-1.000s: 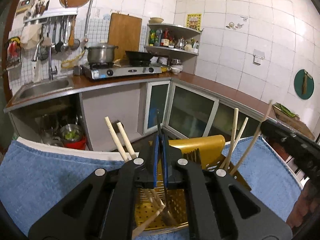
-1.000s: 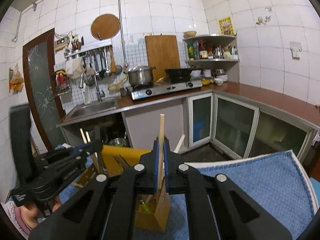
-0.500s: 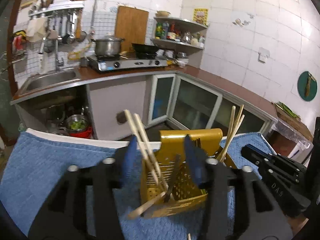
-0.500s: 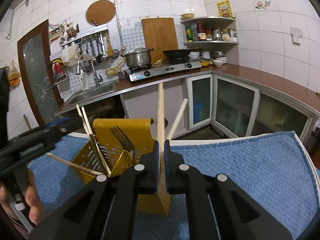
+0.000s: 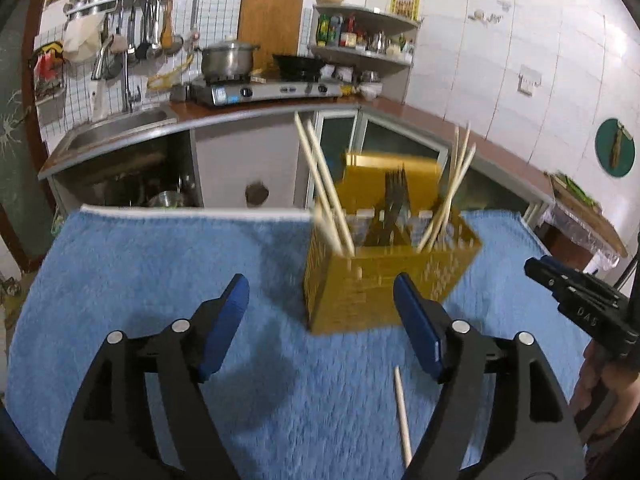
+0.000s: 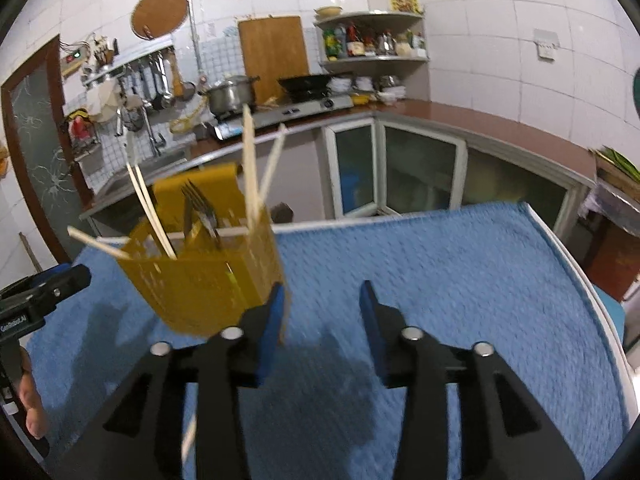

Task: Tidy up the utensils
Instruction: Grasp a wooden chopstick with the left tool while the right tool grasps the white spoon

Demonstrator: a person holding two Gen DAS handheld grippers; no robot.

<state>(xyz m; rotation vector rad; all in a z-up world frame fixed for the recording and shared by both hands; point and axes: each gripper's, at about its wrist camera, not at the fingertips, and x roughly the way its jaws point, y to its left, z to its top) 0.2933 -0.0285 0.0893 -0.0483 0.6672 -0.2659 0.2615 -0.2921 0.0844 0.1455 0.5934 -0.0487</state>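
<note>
Left wrist view: loose chopstick (image 5: 401, 416) on blue towel (image 5: 160, 264) before yellow caddy (image 5: 384, 280); your left tongs (image 5: 320, 320) gape wide, right tongs (image 6: 322, 312) apart, both empty.

A rough, fluffy blue terry towel (image 5: 168, 280) is covering the bench. The perforated yellow utensil caddy (image 5: 380, 292) is looking like smooth plastic, holding pale matt wooden chopsticks (image 5: 326, 188) and dull grey metal forks (image 5: 394, 200). The left gripper (image 5: 320, 320) is showing matt black plastic arms with smooth blue pads (image 5: 416, 324).
</note>
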